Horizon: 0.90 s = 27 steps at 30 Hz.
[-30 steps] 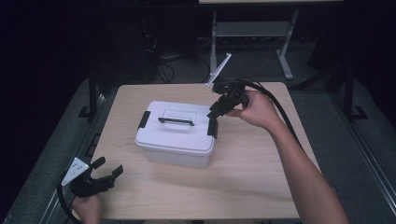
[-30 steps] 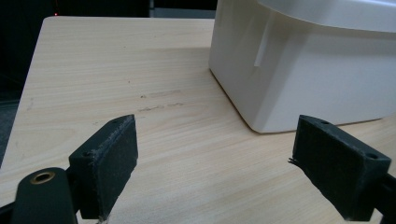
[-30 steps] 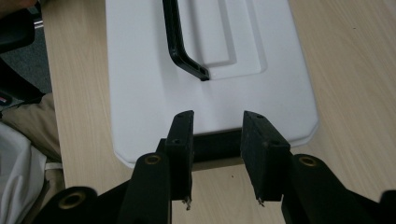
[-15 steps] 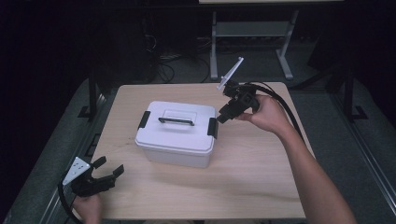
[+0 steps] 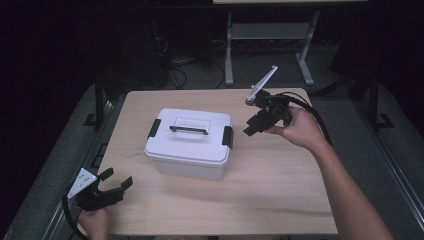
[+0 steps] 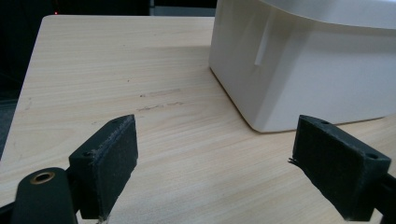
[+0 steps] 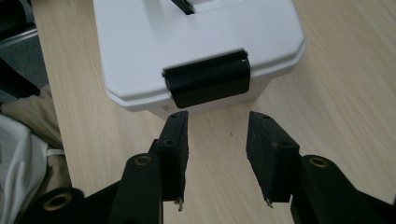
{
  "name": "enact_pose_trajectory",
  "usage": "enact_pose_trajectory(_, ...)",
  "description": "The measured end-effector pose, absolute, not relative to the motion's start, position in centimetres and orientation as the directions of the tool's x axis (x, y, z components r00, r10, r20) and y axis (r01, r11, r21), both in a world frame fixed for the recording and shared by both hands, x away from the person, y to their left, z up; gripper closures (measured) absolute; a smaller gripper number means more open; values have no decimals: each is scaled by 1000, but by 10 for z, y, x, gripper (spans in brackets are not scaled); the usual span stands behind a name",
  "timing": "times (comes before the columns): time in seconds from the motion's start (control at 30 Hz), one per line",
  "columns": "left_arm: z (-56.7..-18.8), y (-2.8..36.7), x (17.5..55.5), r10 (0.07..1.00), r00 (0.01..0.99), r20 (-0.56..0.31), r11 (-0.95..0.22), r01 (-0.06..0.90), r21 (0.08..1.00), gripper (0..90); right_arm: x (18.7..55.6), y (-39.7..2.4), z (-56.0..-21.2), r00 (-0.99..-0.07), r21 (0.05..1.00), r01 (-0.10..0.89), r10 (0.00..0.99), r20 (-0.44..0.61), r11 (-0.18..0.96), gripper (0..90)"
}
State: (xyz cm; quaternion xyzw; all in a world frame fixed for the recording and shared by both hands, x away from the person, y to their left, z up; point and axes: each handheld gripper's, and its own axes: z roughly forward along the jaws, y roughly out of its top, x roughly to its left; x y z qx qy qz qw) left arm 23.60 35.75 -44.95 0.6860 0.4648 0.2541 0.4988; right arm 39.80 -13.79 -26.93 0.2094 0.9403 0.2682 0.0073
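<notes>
A white lidded box (image 5: 190, 150) sits mid-table with a black handle (image 5: 188, 130) on top and a black latch at each end. My right gripper (image 5: 251, 129) hovers just right of the box's right latch (image 5: 228, 136), pointing at it and apart from it. In the right gripper view the latch (image 7: 208, 84) lies flat against the box (image 7: 187, 42), just beyond my right gripper (image 7: 217, 123), whose jaws have just been opening with nothing between them. My left gripper (image 5: 119, 178) rests open at the table's front left corner. In the left gripper view my left gripper (image 6: 217, 140) faces the box's wall (image 6: 303, 70).
The wooden table (image 5: 280, 200) has bare room in front of and to the right of the box. Beyond its far edge stand a metal frame (image 5: 270, 35) and cables on a dark floor. Pale cloth (image 7: 18, 154) lies past the table's edge in the right gripper view.
My right gripper has drawn back to the right, away from the box's right latch, and its jaws stand wider. The left gripper and the box have not moved.
</notes>
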Motion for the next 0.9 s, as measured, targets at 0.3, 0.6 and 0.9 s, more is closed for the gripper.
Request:
enact_pose_trajectory(0.3,-450,358,236,892,438,-113,-73,386,920,132,393,-157,-270,-898,513,416,428,101,751,576)
enact_pose_trajectory(0.6,-450,357,236,892,437,-111,-76,388,919,132,388,-176,-281,-885,511,441,453,108,738,560)
enact_pose_trajectory(0.9,-450,357,236,893,437,-109,-78,388,918,132,382,-191,-287,-869,508,468,482,113,723,545)
